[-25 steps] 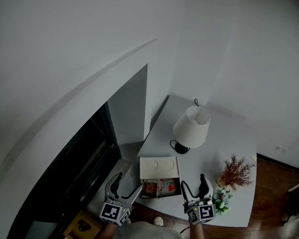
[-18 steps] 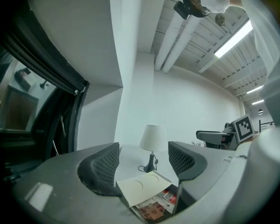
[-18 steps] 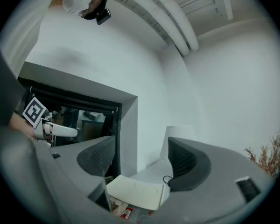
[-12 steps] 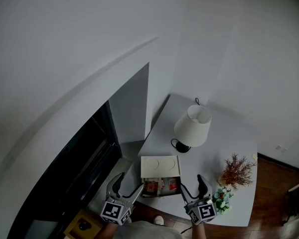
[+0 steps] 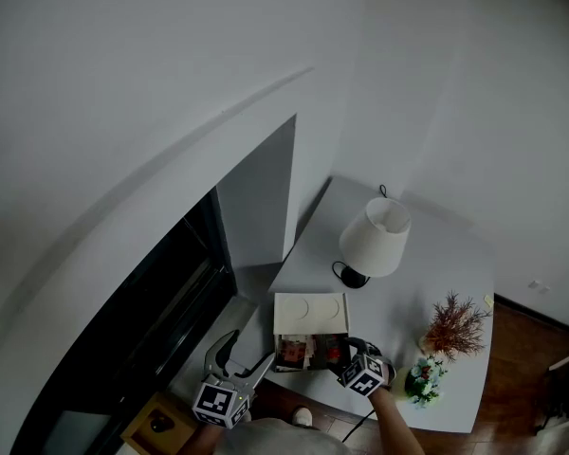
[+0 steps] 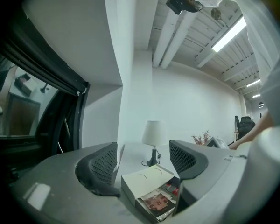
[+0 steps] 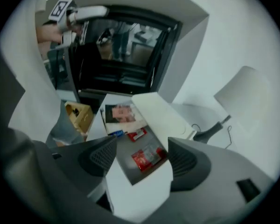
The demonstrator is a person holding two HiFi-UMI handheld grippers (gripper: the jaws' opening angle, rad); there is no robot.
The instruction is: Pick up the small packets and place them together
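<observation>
While hanging over the box (image 7: 126, 166) on the bench (image 5: 436, 292), jaws apart, just narrowed a little, nothing gripped yet, keep the right tongs (image 7: 141, 160) centred above the red packet (image 7: 149, 156) in the box's open end. Lower straight, straddle its narrow sides, pinch gently, lift clear of the smaller packets (image 7: 136, 135) nearer the lid (image 7: 161, 113). Leave left tongs (image 6: 143, 161) open, empty, level before the box.

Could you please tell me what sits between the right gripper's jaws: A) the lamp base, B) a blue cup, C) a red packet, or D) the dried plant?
C: the jaws of the right gripper, which have just been closing a little, stand apart over the red packet in the box, not touching it.
</observation>
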